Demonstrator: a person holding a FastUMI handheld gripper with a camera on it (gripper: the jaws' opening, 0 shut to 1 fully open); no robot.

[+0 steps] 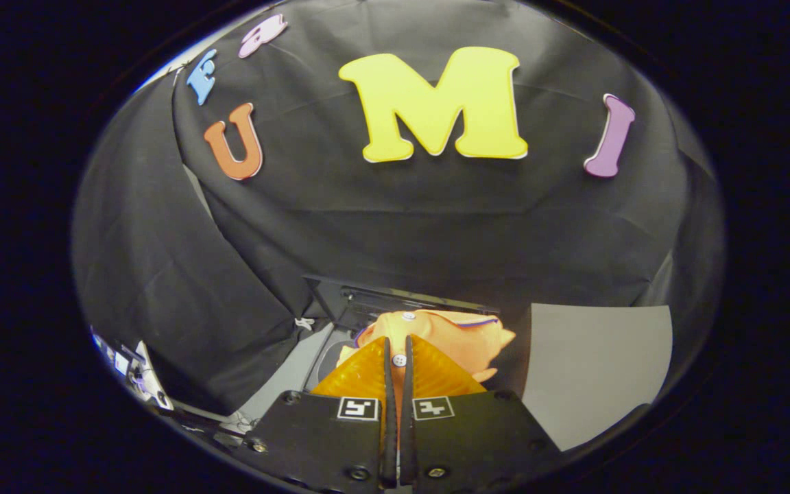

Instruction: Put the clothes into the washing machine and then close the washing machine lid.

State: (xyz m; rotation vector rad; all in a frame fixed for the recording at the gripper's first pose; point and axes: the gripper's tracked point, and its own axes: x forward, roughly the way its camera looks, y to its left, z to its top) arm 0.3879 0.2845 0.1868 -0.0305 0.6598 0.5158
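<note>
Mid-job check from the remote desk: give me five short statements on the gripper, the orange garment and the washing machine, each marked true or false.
1. The gripper has its two amber ribbed fingers nearly together, pinching the orange buttoned garment. True.
2. The garment lies flat on the grey surface, clear of the fingers. False: it is bunched between the fingers and just beyond their tips.
3. The garment has white buttons. True.
4. The dark washing machine lid is shut over the opening. False: it stands raised behind the garment.
5. The garment is blue. False: it is orange, with a thin dark trim line.
</note>
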